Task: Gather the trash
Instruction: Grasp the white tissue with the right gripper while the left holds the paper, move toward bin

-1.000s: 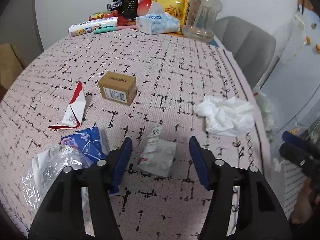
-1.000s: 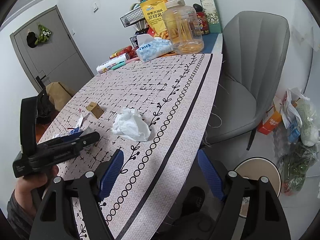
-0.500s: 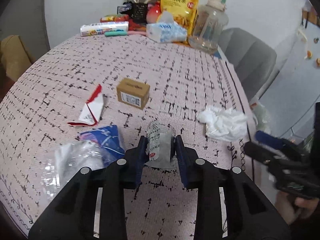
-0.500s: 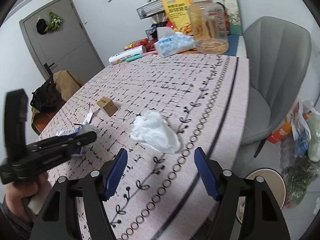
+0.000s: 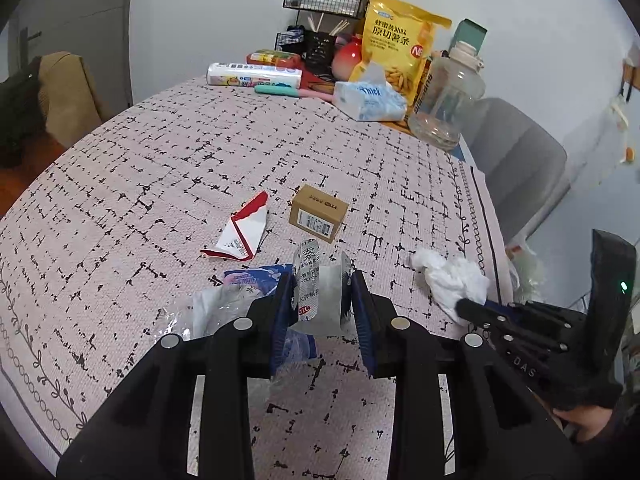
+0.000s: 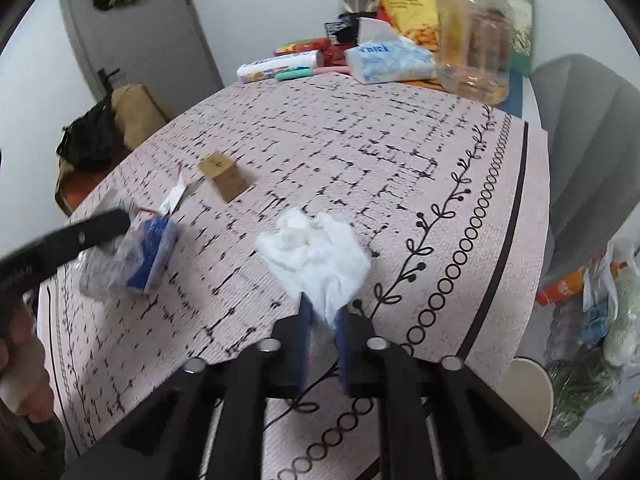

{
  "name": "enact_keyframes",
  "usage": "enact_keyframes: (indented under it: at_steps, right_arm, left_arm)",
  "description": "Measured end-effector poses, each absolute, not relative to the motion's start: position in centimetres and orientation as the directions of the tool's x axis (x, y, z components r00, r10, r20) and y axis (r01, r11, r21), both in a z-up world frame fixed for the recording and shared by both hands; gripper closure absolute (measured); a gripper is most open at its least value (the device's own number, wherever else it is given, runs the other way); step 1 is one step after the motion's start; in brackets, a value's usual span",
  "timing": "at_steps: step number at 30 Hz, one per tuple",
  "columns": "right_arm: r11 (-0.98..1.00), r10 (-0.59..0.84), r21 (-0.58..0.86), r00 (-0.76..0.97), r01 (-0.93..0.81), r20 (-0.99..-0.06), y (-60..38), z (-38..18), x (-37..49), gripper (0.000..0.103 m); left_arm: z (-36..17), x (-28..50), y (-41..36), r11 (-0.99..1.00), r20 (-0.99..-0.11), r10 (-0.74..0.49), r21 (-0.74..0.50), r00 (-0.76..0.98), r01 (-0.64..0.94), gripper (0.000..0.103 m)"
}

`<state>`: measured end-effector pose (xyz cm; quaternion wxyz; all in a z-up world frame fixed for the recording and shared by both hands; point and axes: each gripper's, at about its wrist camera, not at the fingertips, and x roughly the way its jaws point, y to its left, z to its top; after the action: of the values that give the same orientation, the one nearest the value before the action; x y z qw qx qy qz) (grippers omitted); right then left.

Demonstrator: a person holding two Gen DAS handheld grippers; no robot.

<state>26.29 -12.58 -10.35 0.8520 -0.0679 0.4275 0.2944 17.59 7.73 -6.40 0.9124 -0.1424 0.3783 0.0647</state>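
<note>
The left gripper (image 5: 322, 300) is clamped on a crumpled silver foil sachet with printed text (image 5: 320, 288), held upright between its blue pads just above the pink tablecloth with black broken-line pattern (image 5: 180, 160). The right gripper (image 6: 322, 320) is closed on the near edge of a crumpled white tissue wad (image 6: 316, 252), which sits on the cloth beside the vine-and-circle border. Beyond lie a blue-and-clear plastic wrapper (image 5: 248, 284) just left of the sachet, then a red-and-white torn paper packet (image 5: 244, 230) and a small brown cardboard box (image 5: 318, 214), apart from each other.
</note>
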Motion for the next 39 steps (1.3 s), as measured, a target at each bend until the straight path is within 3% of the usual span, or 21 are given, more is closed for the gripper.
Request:
enact_keyframes:
  at_steps: [22,39]
  right_arm:
    - [0.894,0.43,0.234,0.585,-0.382,-0.687,-24.2,-7.2,22.9,0.1]
    - [0.953,0.284,0.288,0.627,-0.098,-0.726,-38.1,-12.2,24.0,0.1]
  left_arm:
    - [-5.9,19.3,-2.7,0.977,-0.698,-0.138,-0.214,0.703,-0.02,0.073]
    - [-7.1,24.4,-15.1,0.961,-0.743,-0.273,-0.189,0.611,0.2,0.073]
